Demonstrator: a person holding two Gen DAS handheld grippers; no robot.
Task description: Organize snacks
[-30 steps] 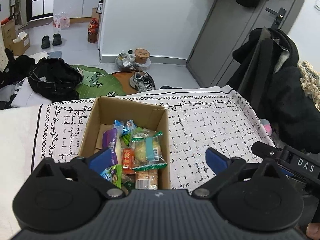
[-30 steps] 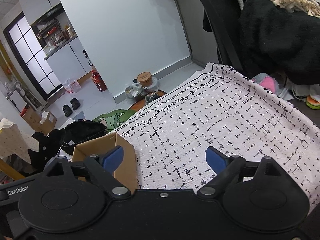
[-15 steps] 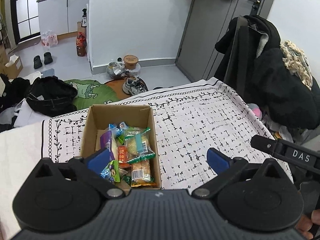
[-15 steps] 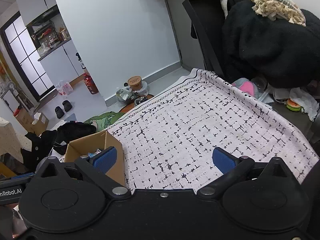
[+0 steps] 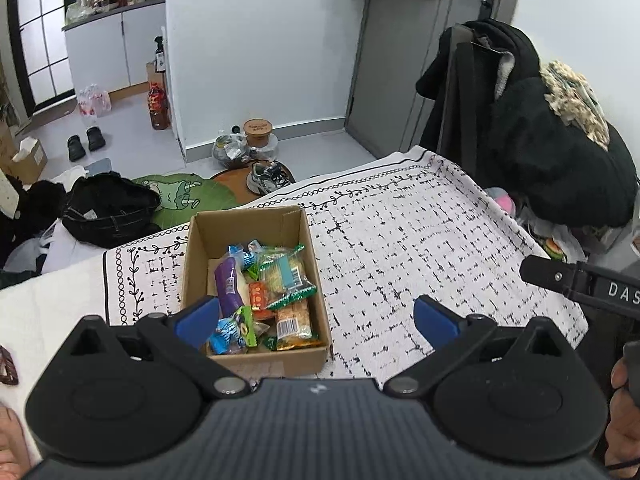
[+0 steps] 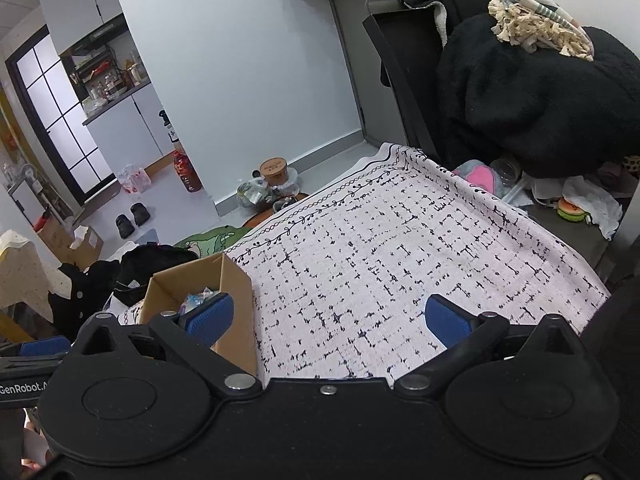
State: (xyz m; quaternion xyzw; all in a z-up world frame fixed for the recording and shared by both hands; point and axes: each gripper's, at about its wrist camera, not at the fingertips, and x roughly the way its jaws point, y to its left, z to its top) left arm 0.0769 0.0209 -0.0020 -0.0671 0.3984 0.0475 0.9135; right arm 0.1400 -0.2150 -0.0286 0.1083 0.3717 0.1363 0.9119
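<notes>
The snacks (image 5: 262,298) all sit in the cardboard box (image 5: 244,222); the desk (image 5: 400,240) looks bare, and both grippers' jaws gape wide, holding nothing.

An open brown cardboard box (image 5: 294,356) sits upright on the black-and-white patterned cloth, near its left edge, flaps gone or folded out of sight. Inside lie mixed snack packets (image 5: 264,296), heaped toward the near end: a purple pouch, green-trimmed clear wrappers, blue ones, an orange one and a barcoded biscuit pack.
</notes>
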